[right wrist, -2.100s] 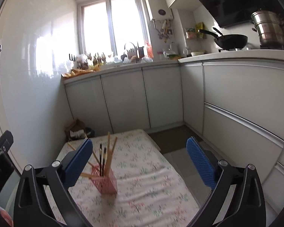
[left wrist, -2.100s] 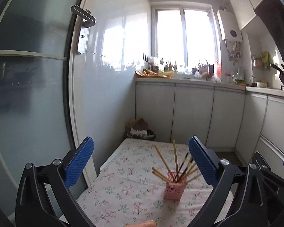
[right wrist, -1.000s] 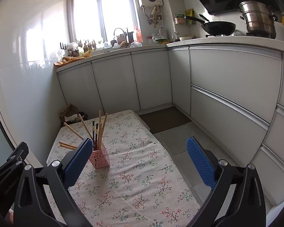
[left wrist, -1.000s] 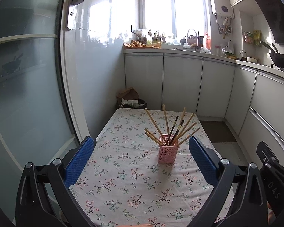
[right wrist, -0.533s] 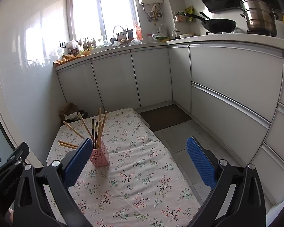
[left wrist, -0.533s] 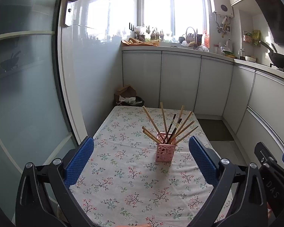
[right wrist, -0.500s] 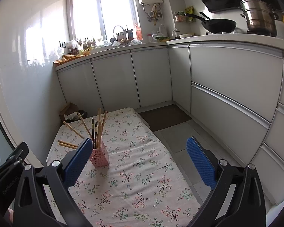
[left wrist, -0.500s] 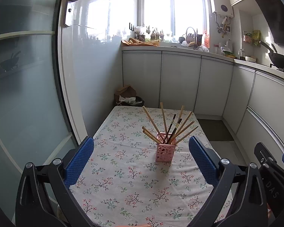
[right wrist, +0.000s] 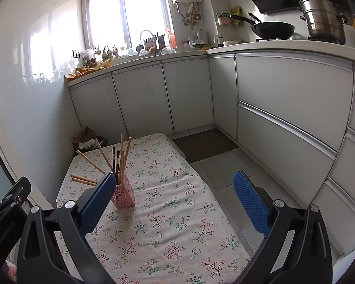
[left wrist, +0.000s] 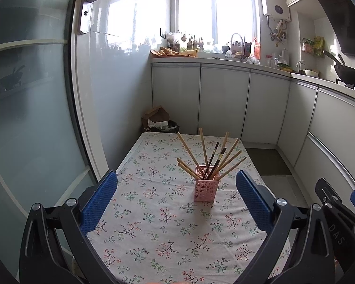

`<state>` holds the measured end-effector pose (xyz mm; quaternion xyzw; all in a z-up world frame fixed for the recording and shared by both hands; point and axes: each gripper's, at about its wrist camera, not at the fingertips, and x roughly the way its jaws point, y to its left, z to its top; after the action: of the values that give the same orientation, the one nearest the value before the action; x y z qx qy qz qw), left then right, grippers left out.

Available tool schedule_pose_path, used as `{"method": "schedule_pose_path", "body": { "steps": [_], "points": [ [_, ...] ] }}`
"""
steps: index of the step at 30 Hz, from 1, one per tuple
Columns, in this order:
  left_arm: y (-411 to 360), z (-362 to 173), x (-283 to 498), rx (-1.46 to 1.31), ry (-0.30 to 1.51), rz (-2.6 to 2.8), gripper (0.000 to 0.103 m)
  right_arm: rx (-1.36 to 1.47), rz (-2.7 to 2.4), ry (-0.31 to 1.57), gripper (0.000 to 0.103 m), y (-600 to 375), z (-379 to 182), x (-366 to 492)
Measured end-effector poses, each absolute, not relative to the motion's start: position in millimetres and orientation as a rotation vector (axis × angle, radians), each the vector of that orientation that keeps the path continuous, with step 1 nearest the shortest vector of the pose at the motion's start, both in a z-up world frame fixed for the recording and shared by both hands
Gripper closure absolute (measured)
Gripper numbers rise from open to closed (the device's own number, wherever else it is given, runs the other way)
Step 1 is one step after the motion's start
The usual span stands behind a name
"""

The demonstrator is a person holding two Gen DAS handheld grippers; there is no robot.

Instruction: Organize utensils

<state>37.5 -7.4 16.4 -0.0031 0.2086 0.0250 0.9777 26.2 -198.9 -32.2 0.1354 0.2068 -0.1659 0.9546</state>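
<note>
The chopsticks (left wrist: 207, 158) all stand fanned out in the pink holder (left wrist: 204, 187), which sits on the flowered tablecloth (left wrist: 153, 224) toward the far half of the table, so the sorting looks finished or not yet started; I cannot tell which. If more is wanted, the next move would be reaching forward to the holder. The left gripper (left wrist: 176, 202) is spread wide, holding nothing and touching nothing, and the right gripper (right wrist: 174, 203) is likewise wide and empty, well short of the holder
</note>
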Motion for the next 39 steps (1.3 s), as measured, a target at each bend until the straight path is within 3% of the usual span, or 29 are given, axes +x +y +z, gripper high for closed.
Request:
{"method": "schedule_pose_path", "body": {
  "steps": [39],
  "points": [
    [-10.2, 14.4, 40.7, 0.006, 0.448, 0.043, 0.007, 0.284, -0.326, 0.444, 0.006, -200.4, -37.4, 28.1]
  ]
}}
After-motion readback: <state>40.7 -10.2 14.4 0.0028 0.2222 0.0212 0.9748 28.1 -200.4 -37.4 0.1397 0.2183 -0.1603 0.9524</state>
